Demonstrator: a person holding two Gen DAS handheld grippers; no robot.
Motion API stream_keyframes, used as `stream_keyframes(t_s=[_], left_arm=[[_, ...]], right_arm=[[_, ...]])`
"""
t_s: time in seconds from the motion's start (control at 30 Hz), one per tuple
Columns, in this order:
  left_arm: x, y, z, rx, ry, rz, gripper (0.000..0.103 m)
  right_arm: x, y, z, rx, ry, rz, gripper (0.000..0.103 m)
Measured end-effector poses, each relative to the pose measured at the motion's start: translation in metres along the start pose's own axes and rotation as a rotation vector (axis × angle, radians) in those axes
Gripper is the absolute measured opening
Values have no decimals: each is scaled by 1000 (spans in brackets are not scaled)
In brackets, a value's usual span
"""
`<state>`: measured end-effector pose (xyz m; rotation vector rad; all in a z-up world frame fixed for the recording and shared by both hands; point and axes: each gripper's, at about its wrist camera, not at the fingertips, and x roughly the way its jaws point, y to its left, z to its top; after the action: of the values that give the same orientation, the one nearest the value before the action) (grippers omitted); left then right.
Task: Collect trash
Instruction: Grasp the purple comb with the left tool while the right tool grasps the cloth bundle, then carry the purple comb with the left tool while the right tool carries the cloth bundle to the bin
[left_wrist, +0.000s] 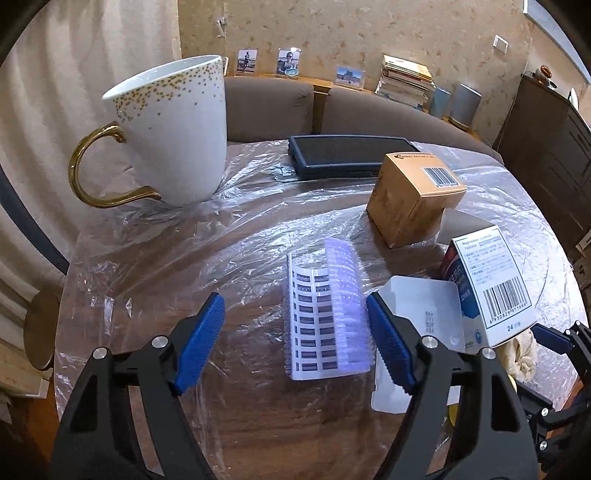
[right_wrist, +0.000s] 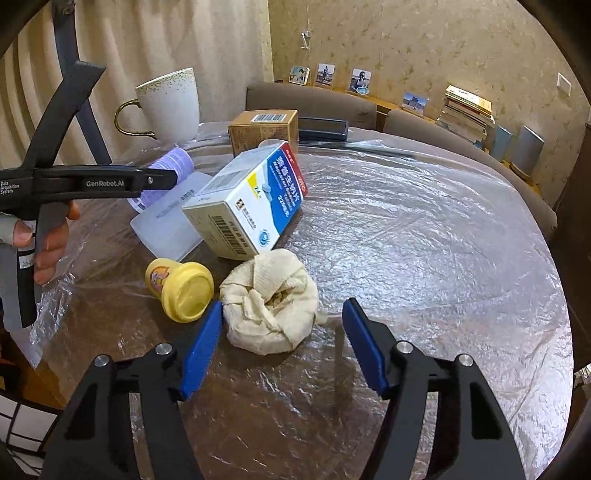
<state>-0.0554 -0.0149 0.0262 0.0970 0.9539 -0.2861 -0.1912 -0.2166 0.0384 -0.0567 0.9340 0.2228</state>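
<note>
Presently we inspect a round table (right_wrist: 424, 229) under clear plastic sheeting, with trash gathered on its near left part. By our judgement the step in hand is a double pick.

We note a medicine box (right_wrist: 255, 199) lying tilted on a flat white packaging tray (right_wrist: 166, 229), touching the crumpled tissue wad (right_wrist: 271, 306); a small yellow tub (right_wrist: 181, 288) on its side lies just left of the wad.

Our right gripper (right_wrist: 282, 343) stands with jaws apart, the wad between them; the left pad seems at or just off the tissue, the right pad clear. We advise centring before closing, keeping the left finger off the tub.

Our left gripper (left_wrist: 295, 343) is likewise apart, straddling a curled blister strip (left_wrist: 327, 314); its right pad sits at the strip's edge. The strip is thin and springy, so we recommend closing low across the curl, clear of the tray.
</note>
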Motion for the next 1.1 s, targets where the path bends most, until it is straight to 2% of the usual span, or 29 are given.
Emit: stream_keyframes(t_s=[0.17, 0.23, 0.3, 0.33, 0.37, 0.53, 0.7, 0.77, 0.8, 0.87, 1.1], left_arm=[[7, -5, 1, 19, 4, 0, 79], [7, -6, 0, 27, -3, -2, 63], [10, -6, 0, 28, 16, 3, 60], [11, -7, -1, 32, 18, 4, 53], [12, -8, -2, 39, 24, 7, 52], [10, -17, -5, 87, 10, 52, 51], [11, -17, -5, 93, 5, 59, 51], [10, -19, -5, 106, 2, 71, 51], [9, -20, -6, 114, 1, 73, 49], [9, -23, -7, 126, -4, 83, 45], [2, -26, -10, 130, -26, 120, 44]], right_arm=[[2, 2, 1, -15, 6, -1, 66], [3, 2, 1, -23, 3, -7, 66], [3, 3, 1, -32, 3, -4, 60], [2, 4, 0, -37, 0, -5, 58], [2, 5, 0, -42, -4, -7, 58], [2, 10, -2, -72, -10, -6, 56], [4, 13, -2, -83, -6, -13, 56], [5, 12, -1, -66, 1, 4, 54], [4, 10, -1, -54, -1, 12, 50], [4, 6, 0, -34, -1, 33, 50], [-5, -10, 0, 45, -15, 76, 50]])
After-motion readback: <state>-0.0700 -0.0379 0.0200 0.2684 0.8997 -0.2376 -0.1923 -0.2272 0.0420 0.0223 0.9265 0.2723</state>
